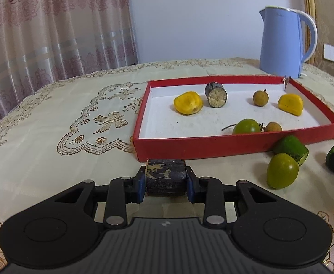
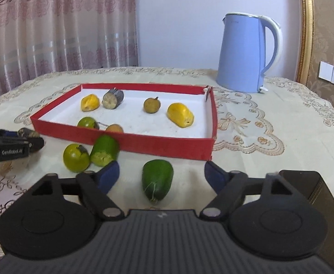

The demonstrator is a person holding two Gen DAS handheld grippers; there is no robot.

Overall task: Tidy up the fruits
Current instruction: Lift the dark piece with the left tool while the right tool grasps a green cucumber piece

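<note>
since the dark sugarcane chunk (image 1: 165,177) is already pinched between the left gripper (image 1: 165,180) fingers, just short of the red tray (image 1: 212,147) front wall, that piece mostly needs to go up and over the wall, i'd guess. its long axis runs side to side across the fingers, cut ends against the blue pads (image 1: 140,187), so it should ride fine as long as it isn't tilted.

the right gripper (image 2: 161,175) is spread wide and holding nothing, with the green cucumber piece (image 2: 157,179) lying right between its fingers (image 2: 108,175) on the desk (image 2: 258,178). its long axis points away along the fingers toward the tray, rounded end nearest the camera, so closing would squeeze it across the narrow width. that one clearly belongs to the right hand.

off to the left of it sit another cut green piece (image 2: 104,147) touching the tray wall and a round green fruit (image 2: 76,157) just beside it, between the two grippers. inside the tray: two yellow pieces, another sugarcane chunk, small brown fruits, one green. a blue kettle (image 2: 247,52) stands behind.
</note>
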